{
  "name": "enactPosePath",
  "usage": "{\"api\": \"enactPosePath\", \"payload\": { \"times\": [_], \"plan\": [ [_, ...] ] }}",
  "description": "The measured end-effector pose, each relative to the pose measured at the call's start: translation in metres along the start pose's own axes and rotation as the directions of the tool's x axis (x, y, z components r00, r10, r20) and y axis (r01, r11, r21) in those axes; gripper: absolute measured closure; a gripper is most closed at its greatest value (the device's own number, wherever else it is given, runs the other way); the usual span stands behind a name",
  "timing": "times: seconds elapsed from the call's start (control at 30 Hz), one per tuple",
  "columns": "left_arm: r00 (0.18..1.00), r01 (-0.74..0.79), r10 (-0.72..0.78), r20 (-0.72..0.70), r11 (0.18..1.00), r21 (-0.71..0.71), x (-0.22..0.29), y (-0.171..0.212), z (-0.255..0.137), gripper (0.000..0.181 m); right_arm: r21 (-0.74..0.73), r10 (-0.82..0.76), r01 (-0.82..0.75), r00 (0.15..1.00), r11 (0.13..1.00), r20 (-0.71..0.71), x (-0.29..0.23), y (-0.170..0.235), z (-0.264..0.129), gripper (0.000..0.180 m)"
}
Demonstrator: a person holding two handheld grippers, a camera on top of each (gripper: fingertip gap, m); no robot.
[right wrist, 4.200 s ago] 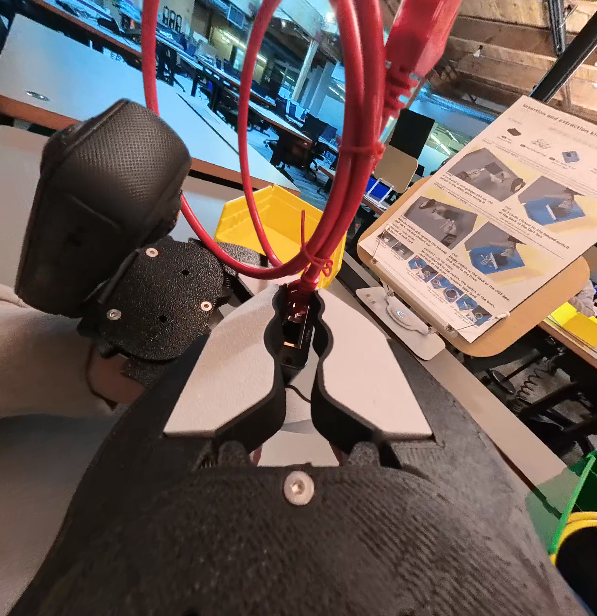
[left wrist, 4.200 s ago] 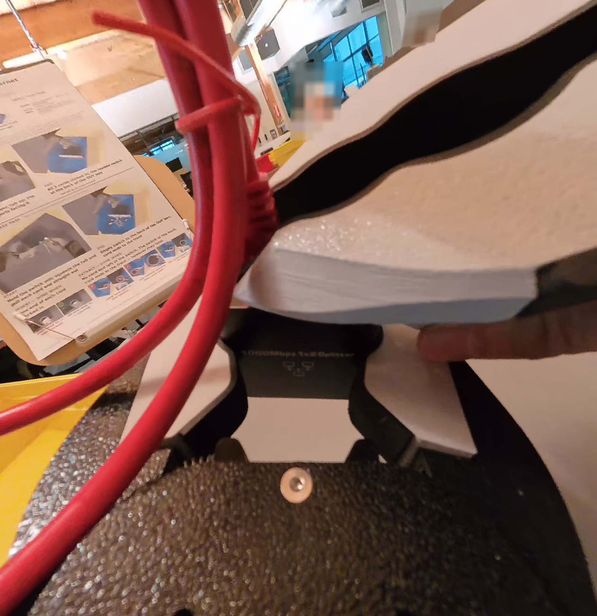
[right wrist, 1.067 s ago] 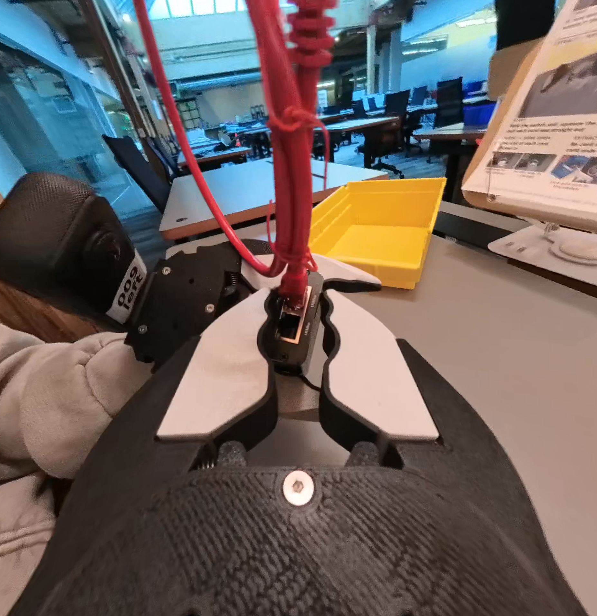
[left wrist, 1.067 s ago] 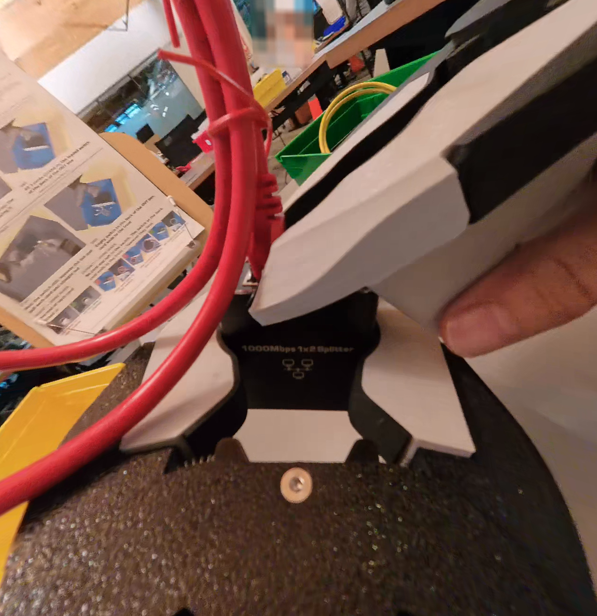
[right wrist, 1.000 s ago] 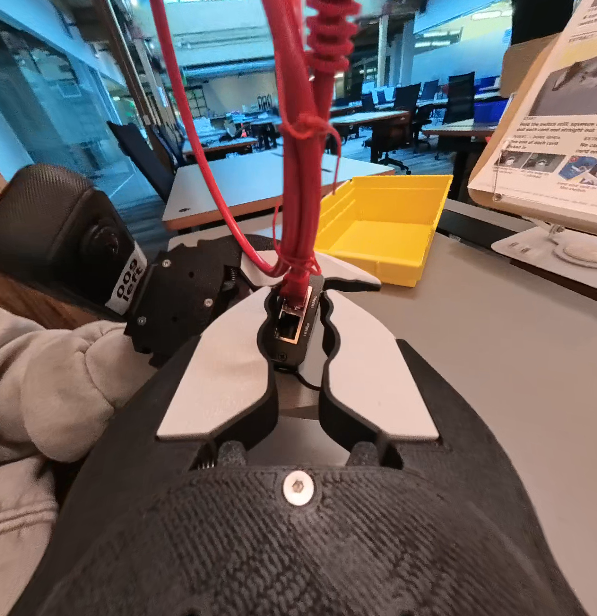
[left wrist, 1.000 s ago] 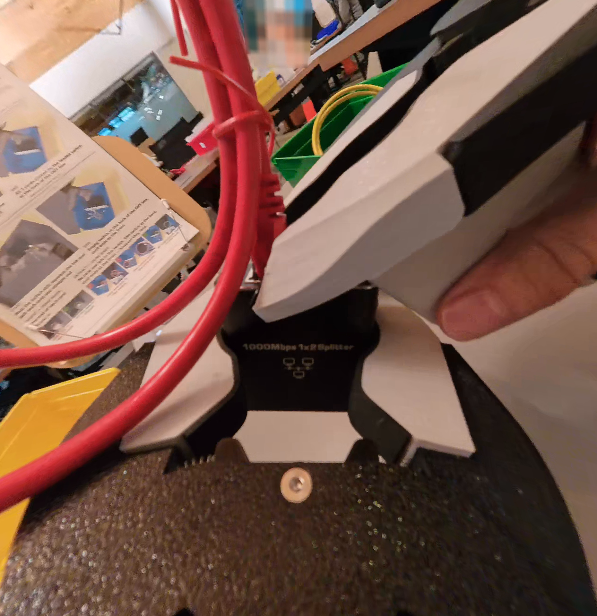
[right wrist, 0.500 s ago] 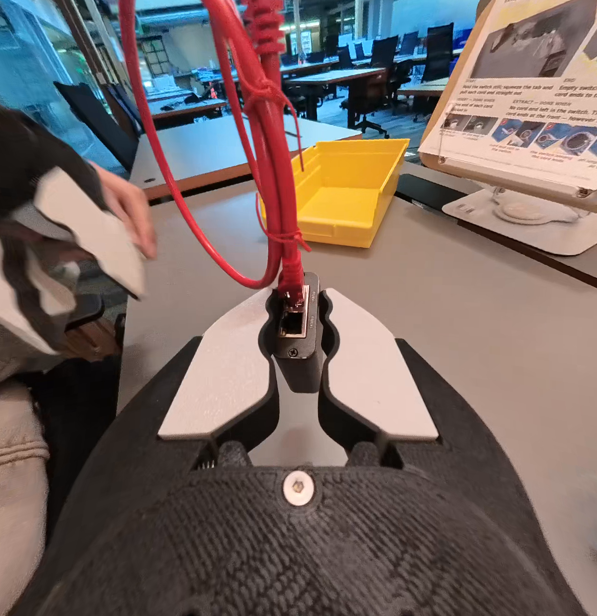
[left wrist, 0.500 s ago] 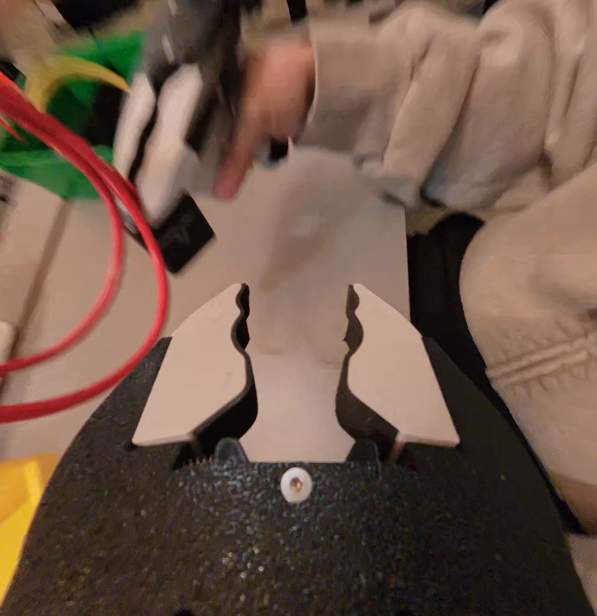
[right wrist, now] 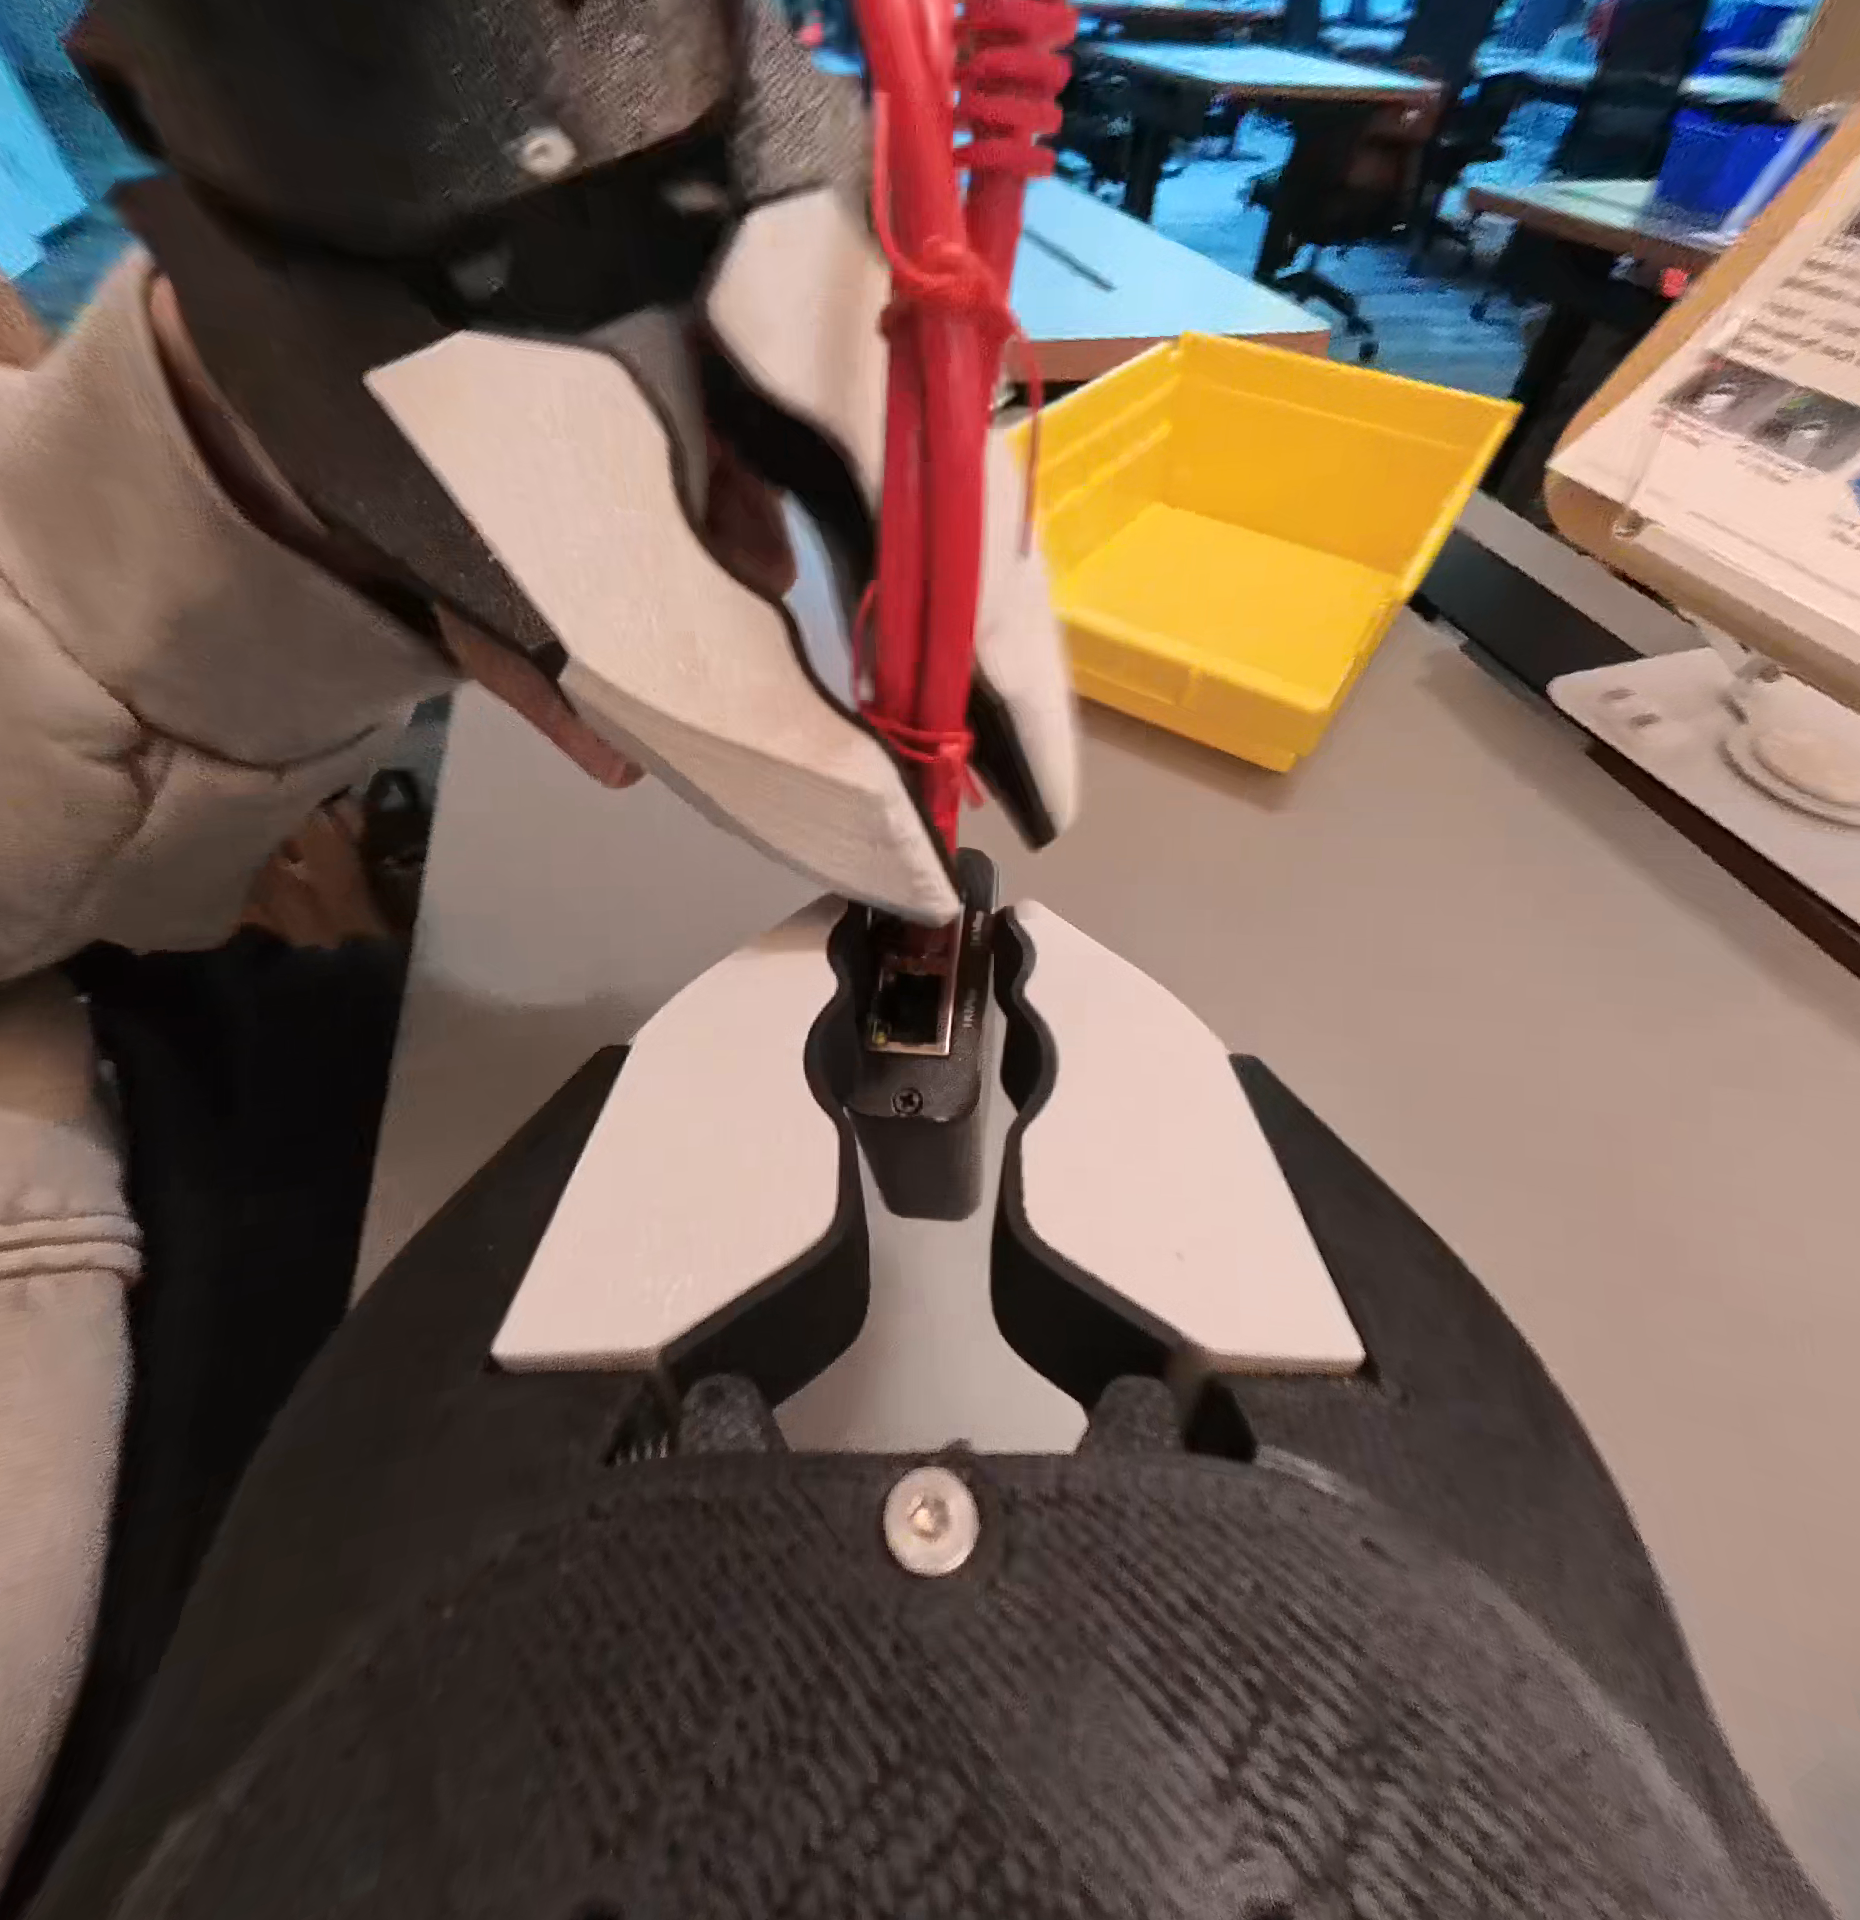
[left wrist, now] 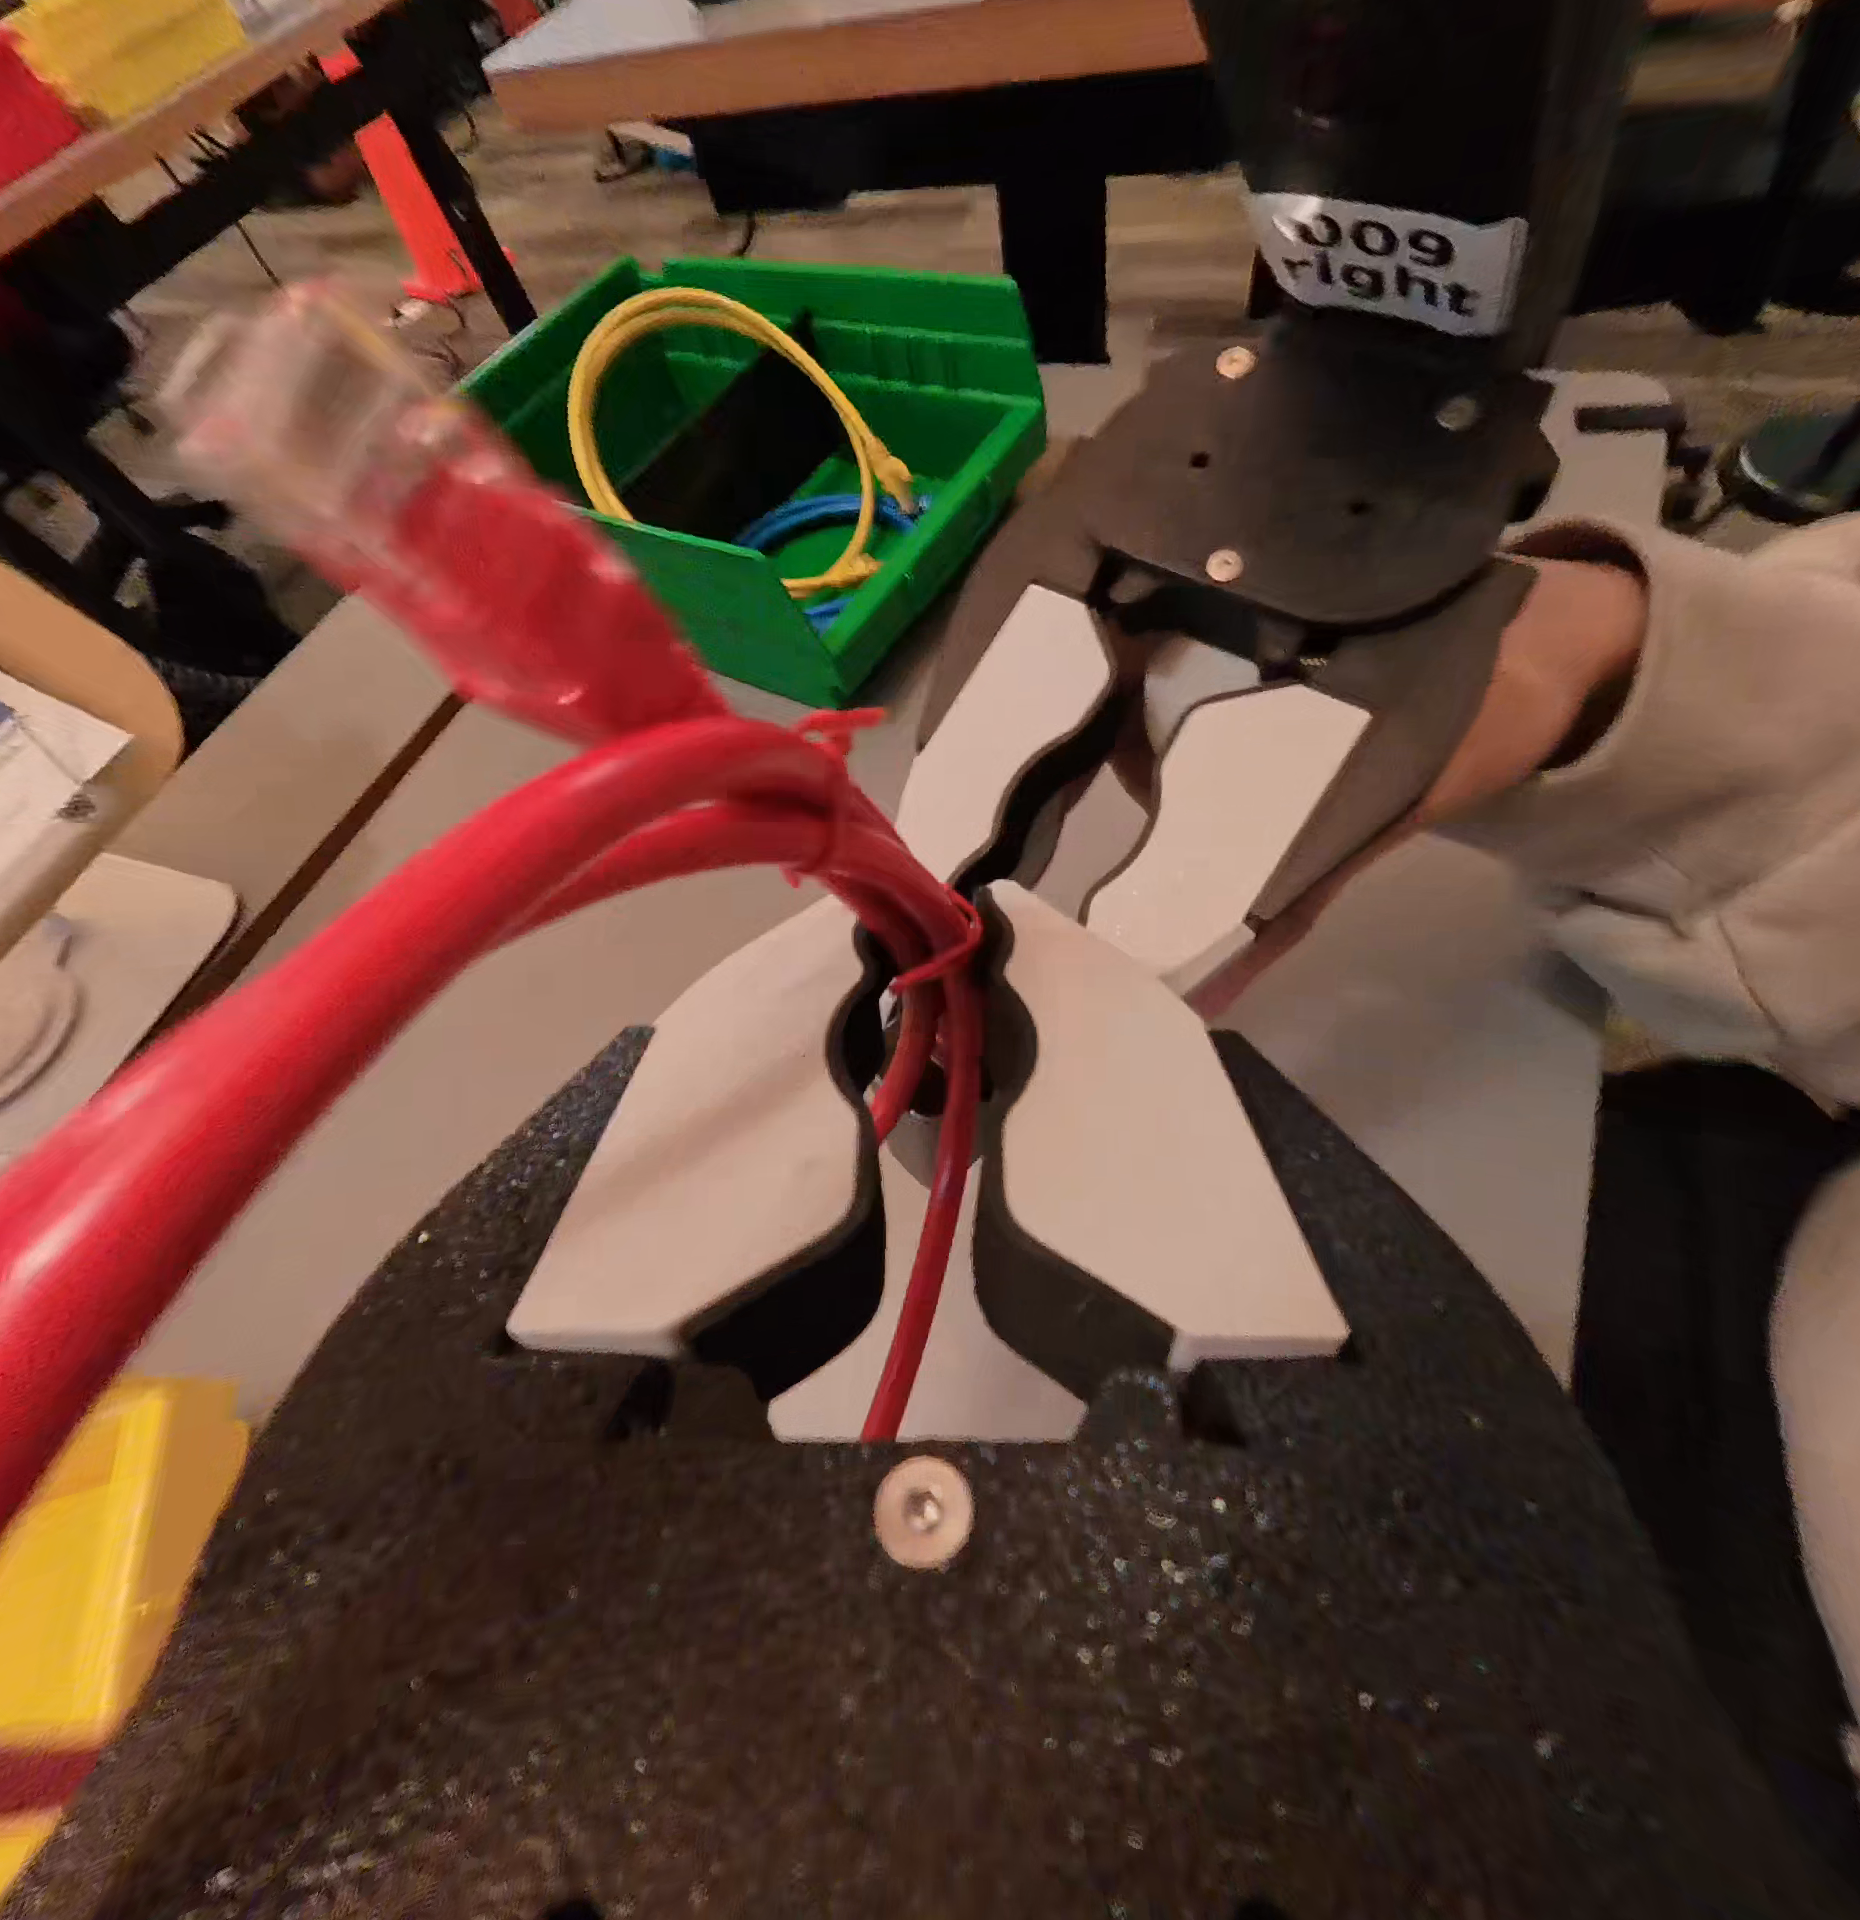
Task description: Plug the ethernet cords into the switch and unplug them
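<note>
Left tool (left wrist: 931, 935) pinches red cord (right wrist: 931, 582) (seemingly plugged) at switch (right wrist: 921, 1049)

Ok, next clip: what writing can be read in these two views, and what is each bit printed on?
I do not quote writing; here is where it stands.
White sticker on the black camera housing, left wrist view: two short printed lines, legible.
Instruction sheet on its stand, right wrist view: print too small and blurred to read.
Switch, side face: tiny print, unreadable.
</note>
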State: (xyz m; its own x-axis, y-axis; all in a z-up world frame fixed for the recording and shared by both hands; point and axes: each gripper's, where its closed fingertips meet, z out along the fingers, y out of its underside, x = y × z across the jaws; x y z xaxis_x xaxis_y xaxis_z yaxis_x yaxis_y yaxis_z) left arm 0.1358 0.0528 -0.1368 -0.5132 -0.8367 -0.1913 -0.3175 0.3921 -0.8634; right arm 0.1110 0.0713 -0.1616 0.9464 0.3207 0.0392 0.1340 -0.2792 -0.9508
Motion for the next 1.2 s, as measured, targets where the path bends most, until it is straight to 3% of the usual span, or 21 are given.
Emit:
{"api": "enactPosePath", "payload": {
  "times": [0.13, 0.23, 0.3, 0.4, 0.57, 0.7, 0.8, 0.9, 1.03, 1.1, 1.2],
  "plan": [
    [0.985, 0.168, -0.171, 0.005, 0.974, 0.150, -0.015, -0.023, -0.001, 0.169, 0.222, -0.018, 0.052, 0.988, 0.974, -0.154, 0.025, -0.025, -0.020, 0.156],
    [0.930, 0.332, -0.362, 0.058, 0.899, 0.286, -0.043, -0.043, -0.008, 0.169, 0.359, -0.021, 0.174, 0.920, 0.917, -0.393, 0.049, -0.044, -0.045, 0.123],
    [0.894, 0.395, -0.441, 0.082, 0.861, 0.321, -0.058, -0.048, -0.012, 0.169, 0.303, -0.028, 0.198, 0.874, 0.932, -0.485, 0.062, -0.037, -0.045, 0.104],
    [0.834, 0.519, -0.551, 0.021, 0.796, 0.312, -0.059, -0.051, -0.006, 0.170, 0.226, -0.062, 0.237, 0.806, 0.945, -0.589, 0.074, -0.026, -0.040, 0.093],
    [0.704, 0.687, -0.699, -0.124, 0.627, 0.367, -0.056, -0.057, 0.002, 0.170, 0.035, -0.247, 0.416, 0.604, 0.909, -0.758, 0.076, -0.023, -0.035, 0.091],
    [0.612, 0.773, -0.762, -0.211, 0.522, 0.360, -0.046, -0.052, 0.014, 0.170, -0.157, -0.355, 0.449, 0.399, 0.879, -0.845, 0.087, -0.012, -0.041, 0.086],
    [0.564, 0.813, -0.785, -0.257, 0.472, 0.342, -0.037, -0.049, 0.020, 0.170, -0.240, -0.420, 0.505, 0.279, 0.829, -0.864, 0.088, -0.014, -0.052, 0.096],
    [0.549, 0.826, -0.792, -0.265, 0.465, 0.319, -0.028, -0.049, 0.023, 0.170, -0.294, -0.456, 0.510, 0.227, 0.808, -0.860, 0.090, -0.012, -0.059, 0.103],
    [0.604, 0.780, -0.774, -0.190, 0.523, 0.343, -0.027, -0.049, 0.023, 0.169, -0.274, -0.458, 0.517, 0.270, 0.811, -0.847, 0.089, -0.011, -0.058, 0.103],
    [0.658, 0.726, -0.744, -0.120, 0.583, 0.364, -0.029, -0.048, 0.022, 0.162, -0.195, -0.403, 0.473, 0.391, 0.859, -0.827, 0.089, -0.008, -0.050, 0.103],
    [0.747, 0.641, -0.663, -0.036, 0.706, 0.303, -0.027, -0.043, 0.023, 0.137, -0.106, -0.304, 0.346, 0.589, 0.932, -0.749, 0.092, 0.008, -0.033, 0.103]
  ]
}}
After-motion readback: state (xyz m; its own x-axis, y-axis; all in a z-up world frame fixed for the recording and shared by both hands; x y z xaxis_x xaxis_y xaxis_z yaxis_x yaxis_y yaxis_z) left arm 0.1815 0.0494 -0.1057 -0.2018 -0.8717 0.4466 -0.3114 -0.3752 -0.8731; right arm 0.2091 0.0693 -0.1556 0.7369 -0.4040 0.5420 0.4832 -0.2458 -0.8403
